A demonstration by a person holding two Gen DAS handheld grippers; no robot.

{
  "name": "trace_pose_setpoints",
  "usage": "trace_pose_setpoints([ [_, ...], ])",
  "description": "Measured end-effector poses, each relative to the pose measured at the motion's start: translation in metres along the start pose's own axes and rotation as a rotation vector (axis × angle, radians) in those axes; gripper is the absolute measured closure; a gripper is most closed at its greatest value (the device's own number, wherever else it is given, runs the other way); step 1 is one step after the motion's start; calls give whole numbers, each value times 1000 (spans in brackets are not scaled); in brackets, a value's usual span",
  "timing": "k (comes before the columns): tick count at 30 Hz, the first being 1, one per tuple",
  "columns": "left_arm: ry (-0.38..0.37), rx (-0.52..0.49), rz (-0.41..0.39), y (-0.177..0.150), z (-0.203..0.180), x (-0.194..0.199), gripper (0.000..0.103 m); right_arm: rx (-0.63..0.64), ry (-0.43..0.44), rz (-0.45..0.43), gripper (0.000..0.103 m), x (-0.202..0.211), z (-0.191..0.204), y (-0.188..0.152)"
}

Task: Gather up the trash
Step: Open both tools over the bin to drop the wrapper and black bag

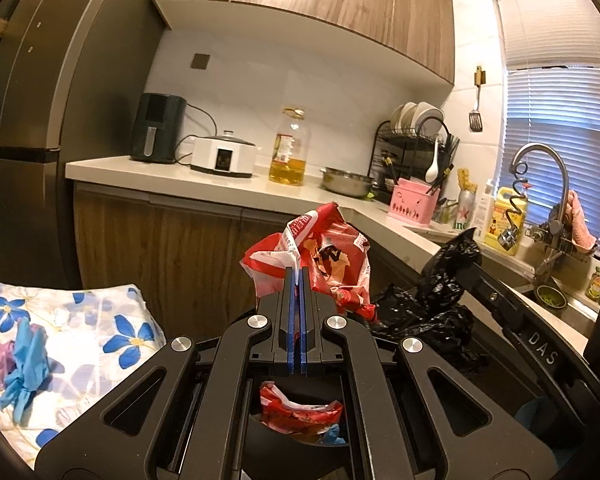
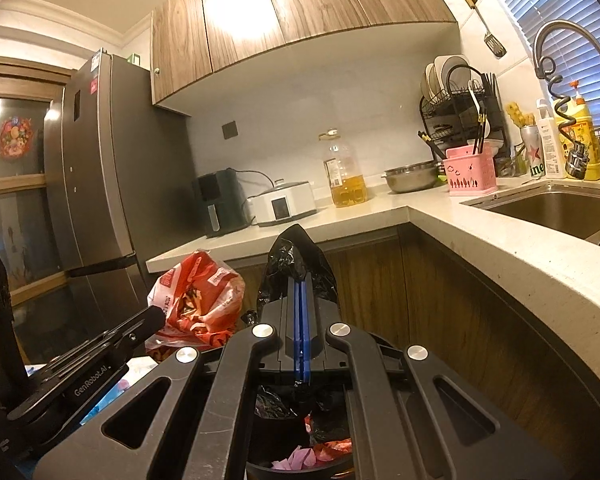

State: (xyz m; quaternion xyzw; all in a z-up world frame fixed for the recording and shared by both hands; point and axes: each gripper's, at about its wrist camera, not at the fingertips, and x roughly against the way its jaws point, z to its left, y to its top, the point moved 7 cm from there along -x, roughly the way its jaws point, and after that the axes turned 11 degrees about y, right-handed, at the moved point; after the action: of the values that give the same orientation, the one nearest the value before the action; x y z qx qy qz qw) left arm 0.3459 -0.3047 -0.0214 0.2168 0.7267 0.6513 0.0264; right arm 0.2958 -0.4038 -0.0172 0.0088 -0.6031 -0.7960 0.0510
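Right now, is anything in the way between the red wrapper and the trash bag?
Nothing visible blocks it. The left hand-held gripper pinches the red wrapper, and the right hand-held gripper holds up the black trash bag right beside it, with only open air between them.

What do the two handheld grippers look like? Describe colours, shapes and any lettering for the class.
Both are matte black. The left gripper and right gripper each have two flat fingers with blue pads, driven by angular linkage arms with triangular cut-outs and round silver pivot bolts. Seen from the side, the left body reads "GenRobot.AI" and the right reads "DAS". No cables or sleeves show.
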Motion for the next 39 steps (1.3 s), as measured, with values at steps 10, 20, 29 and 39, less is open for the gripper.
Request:
trace_pose_setpoints([
  [10, -15, -28, 55, -16, -8, -21, 102, -27, 12, 54, 101, -16, -8, -13],
  [20, -16, -56, 99, -29, -7, -32, 96, -43, -5, 56, 73, -16, -16, -15],
  [29, 32, -15, 78, -30, 13, -16, 45, -56, -22, 53, 52, -7, -16, -14],
  [39, 243, 1, 3, -35, 70, 37, 20, -45, -13, 44, 38, 9, 4, -20],
])
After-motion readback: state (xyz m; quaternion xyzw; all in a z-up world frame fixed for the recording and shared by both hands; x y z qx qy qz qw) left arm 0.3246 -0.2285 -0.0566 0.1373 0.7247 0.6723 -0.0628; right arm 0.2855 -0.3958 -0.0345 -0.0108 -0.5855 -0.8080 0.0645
